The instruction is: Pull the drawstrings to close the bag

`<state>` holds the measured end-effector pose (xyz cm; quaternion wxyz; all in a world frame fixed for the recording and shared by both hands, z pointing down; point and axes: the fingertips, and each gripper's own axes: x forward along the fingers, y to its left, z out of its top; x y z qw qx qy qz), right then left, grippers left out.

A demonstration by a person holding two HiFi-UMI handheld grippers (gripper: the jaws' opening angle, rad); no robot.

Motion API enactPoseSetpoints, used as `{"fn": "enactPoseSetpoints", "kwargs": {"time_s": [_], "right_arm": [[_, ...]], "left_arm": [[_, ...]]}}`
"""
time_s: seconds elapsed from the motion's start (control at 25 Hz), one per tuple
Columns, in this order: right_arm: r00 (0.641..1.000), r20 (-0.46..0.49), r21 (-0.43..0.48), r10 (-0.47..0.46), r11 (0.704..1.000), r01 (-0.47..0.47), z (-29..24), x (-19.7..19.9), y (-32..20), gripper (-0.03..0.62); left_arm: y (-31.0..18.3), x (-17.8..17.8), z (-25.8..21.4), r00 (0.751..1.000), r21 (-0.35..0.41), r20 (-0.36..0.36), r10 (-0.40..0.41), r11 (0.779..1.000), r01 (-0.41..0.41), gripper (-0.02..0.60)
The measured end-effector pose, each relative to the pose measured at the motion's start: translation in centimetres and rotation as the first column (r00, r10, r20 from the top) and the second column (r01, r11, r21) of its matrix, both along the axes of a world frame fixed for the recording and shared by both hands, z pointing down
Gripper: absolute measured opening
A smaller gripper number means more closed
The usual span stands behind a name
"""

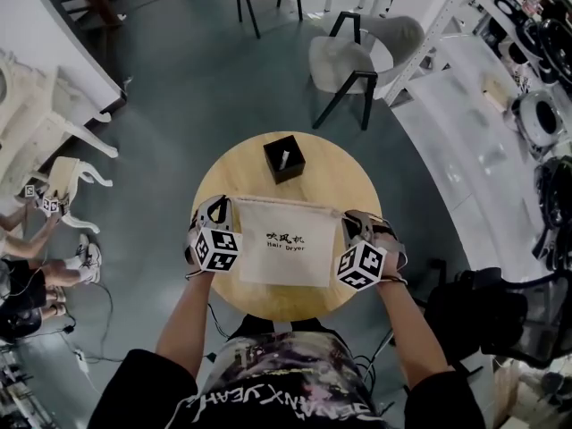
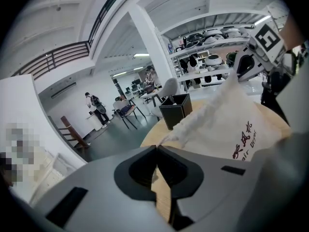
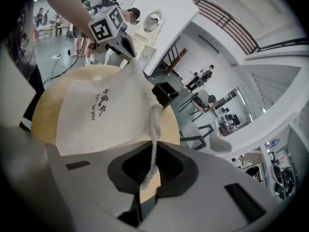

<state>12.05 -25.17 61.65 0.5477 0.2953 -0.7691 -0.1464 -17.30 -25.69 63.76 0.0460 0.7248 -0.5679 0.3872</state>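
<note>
- Looking steeply down, a person stands at a round wooden surface with a hand-held tool in each hand.
- A white cloth bag with dark print lies on the surface between the two tools, its top hem towards a small black box near the far edge.
- The left tool is at the bag's top left corner. Its jaws are pressed together, and they seem to pinch the left drawstring, though the cord is hard to make out where it meets the tips.
- The right tool is at the top right corner. Its jaws are closed on the right drawstring, a white cord that runs from the hem straight down between them.
- Seen from both tools, the hem looks bunched and lifted a little off the surface.
</note>
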Motion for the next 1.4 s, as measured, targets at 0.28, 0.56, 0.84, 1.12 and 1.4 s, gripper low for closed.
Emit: {"fn": "enactPoseSetpoints", "kwargs": {"time_s": [0.28,0.56,0.84,1.12,1.4], "right_arm": [[0.998,0.048,-0.012,0.047,0.999,-0.047,-0.2,1.0,0.1,0.003],[0.995,0.078,0.009,0.060,0.998,-0.061,-1.5,1.5,-0.3,0.004],[0.990,0.127,0.057,0.062,0.996,-0.070,-4.1,0.8,-0.7,0.003],[0.978,0.197,0.135,0.067,0.986,-0.095,-8.5,0.8,-1.9,0.005],[0.963,0.258,0.187,0.073,0.975,-0.123,-12.8,0.3,-2.0,0.005]], "left_arm": [[0.0,-0.1,-0.6,1.000,0.010,0.006,0.001,1.000,-0.001,0.021],[0.2,-2.1,-1.5,0.997,0.024,-0.045,-0.058,0.998,0.059,0.021],[0.0,-3.2,-4.0,0.993,0.082,-0.079,-0.092,0.992,0.098,0.021],[-0.6,-4.8,-9.4,0.986,0.176,-0.118,-0.122,0.974,0.141,0.021],[-0.8,-5.4,-13.8,0.977,0.258,-0.170,-0.126,0.951,0.167,0.021]]}}
